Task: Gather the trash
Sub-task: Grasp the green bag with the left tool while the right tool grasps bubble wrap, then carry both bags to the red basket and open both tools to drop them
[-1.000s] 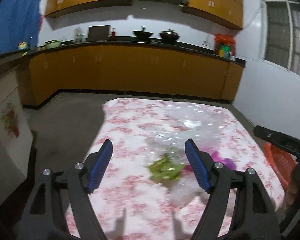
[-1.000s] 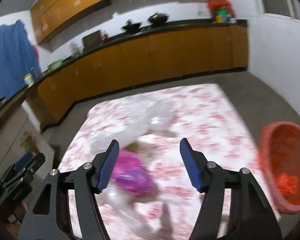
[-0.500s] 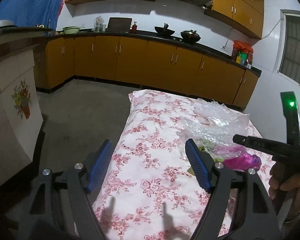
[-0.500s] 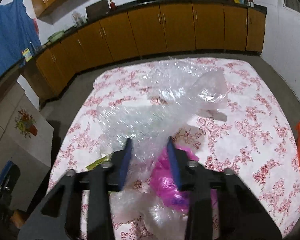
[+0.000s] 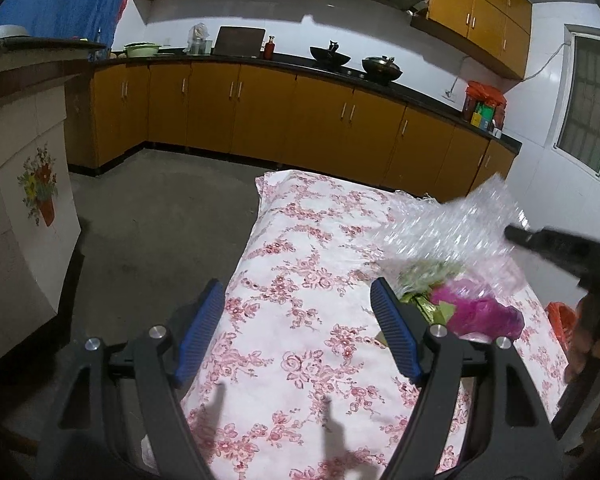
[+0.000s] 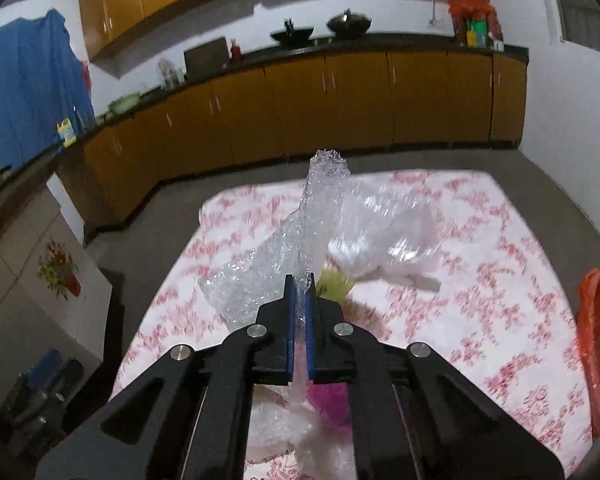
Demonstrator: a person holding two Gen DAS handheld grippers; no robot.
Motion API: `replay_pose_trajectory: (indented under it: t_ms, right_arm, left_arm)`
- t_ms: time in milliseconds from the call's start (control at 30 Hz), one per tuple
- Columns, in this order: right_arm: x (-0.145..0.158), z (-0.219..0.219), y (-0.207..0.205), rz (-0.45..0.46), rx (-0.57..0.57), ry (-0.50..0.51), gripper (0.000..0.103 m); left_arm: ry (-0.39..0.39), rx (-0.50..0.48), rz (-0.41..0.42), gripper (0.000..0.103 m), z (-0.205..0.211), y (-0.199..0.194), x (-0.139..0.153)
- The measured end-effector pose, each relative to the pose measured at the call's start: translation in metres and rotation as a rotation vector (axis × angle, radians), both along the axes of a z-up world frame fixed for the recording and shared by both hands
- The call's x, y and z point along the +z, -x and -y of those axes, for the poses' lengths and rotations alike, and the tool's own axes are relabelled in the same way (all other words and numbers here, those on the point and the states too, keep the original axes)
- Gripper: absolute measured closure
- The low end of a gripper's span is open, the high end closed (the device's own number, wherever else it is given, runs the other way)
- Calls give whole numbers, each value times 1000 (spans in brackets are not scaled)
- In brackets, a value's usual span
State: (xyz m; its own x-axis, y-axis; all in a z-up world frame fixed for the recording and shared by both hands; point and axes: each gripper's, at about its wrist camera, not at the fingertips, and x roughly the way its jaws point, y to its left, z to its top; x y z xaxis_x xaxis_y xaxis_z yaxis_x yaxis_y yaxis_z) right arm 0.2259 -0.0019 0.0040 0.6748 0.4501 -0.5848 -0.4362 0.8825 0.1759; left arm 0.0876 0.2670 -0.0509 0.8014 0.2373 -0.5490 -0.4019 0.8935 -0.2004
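Since your right tongs [image 6: 299, 312] have just been closing and now pinch a fold of the bubble wrap [image 6: 284, 248] flat between their blue pads, the move ahead turns on where the orange bin [image 6: 598, 340] sits from that grip: off to your right, at the right edge of the surface [image 6: 500, 300] and near the tongs, with nothing between the two but flowered cloth. You hold the wrap at its near end. From the pads its long axis runs up and away from you, a tall crumpled strip that stands above the tips, while a wider flap hangs off to the left. Just below and behind the pads lies the pink bag [image 6: 328, 396], and a clear plastic bag [image 6: 384, 240] with a scrap of green wrapper [image 6: 332, 284] sits just beyond the tips; I cannot tell whether the wrap is free of them or drags on them.

Your left tongs [image 5: 300, 332] stand spread wide and hold nothing, hovering over bare cloth. From them the pile lies to the right: the green wrapper [image 5: 424, 276] and the pink bag [image 5: 480, 312] just past the right pad, the wrap [image 5: 452, 232] higher and further right. So the right hand is the nearer one to both the trash and the bin [image 5: 560, 320], and I judge the carry to be a short swing to your right.
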Motion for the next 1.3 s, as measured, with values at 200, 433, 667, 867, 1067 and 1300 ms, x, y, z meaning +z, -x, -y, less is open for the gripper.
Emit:
replay_pose_trajectory:
  t_ms: [200, 433, 667, 867, 1067, 1300]
  right_arm:
    - [23, 29, 2, 76, -61, -34, 99]
    - [40, 73, 9, 167, -165, -33, 99]
    - [34, 114, 11, 174, -255, -5, 99]
    - [19, 138, 8, 123, -294, -18, 99]
    - [12, 151, 8, 94, -311, -31, 99]
    - [8, 162, 9, 85, -327, -38, 99]
  left_arm:
    - [4, -27, -7, 29, 9, -6, -1]
    - [-9, -97, -14, 29, 33, -24, 0]
    - [-33, -235, -38, 34, 77, -57, -5]
    - [-58, -291, -134, 44, 100, -92, -28]
    - [-45, -294, -217, 55, 99, -116, -52]
    - [13, -289, -249, 89, 87, -130, -62]
